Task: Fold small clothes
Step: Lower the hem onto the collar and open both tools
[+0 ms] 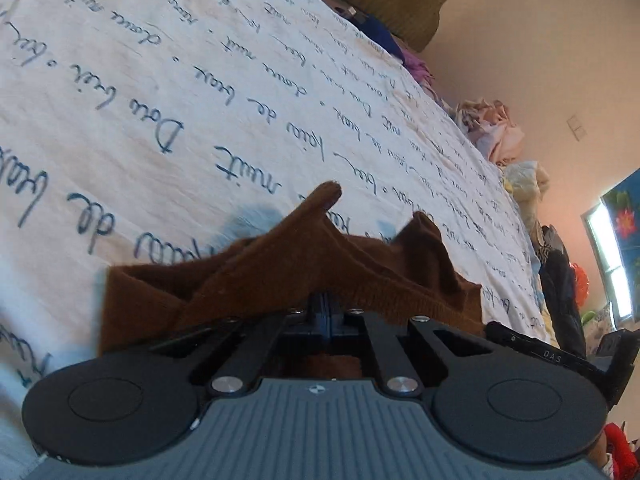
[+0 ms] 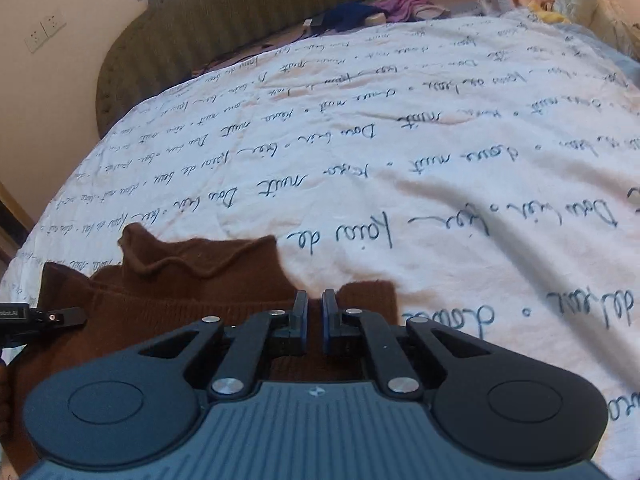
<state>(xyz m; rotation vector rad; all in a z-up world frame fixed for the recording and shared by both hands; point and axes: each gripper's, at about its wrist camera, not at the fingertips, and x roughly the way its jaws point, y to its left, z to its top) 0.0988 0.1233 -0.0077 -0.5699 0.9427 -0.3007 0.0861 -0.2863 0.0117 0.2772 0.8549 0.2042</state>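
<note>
A small brown knit garment (image 1: 280,264) lies rumpled on a white bedspread with blue script (image 1: 200,100). My left gripper (image 1: 326,300) is shut on a fold of the garment, and the cloth drapes over its fingertips and hides them. In the right wrist view the same brown garment (image 2: 192,280) lies at the lower left on the bedspread (image 2: 400,160). My right gripper (image 2: 315,304) hovers over the garment's edge with its jaws nearly together, a narrow gap between them and nothing in it. The other gripper's tip (image 2: 44,316) shows at the left edge.
An olive headboard (image 2: 260,20) stands at the far end of the bed. Blue and purple clothes (image 2: 360,12) lie beside it. A pile of pale laundry (image 1: 500,136) sits at the bed's right edge. A window (image 1: 608,248) and a flowered curtain are at right.
</note>
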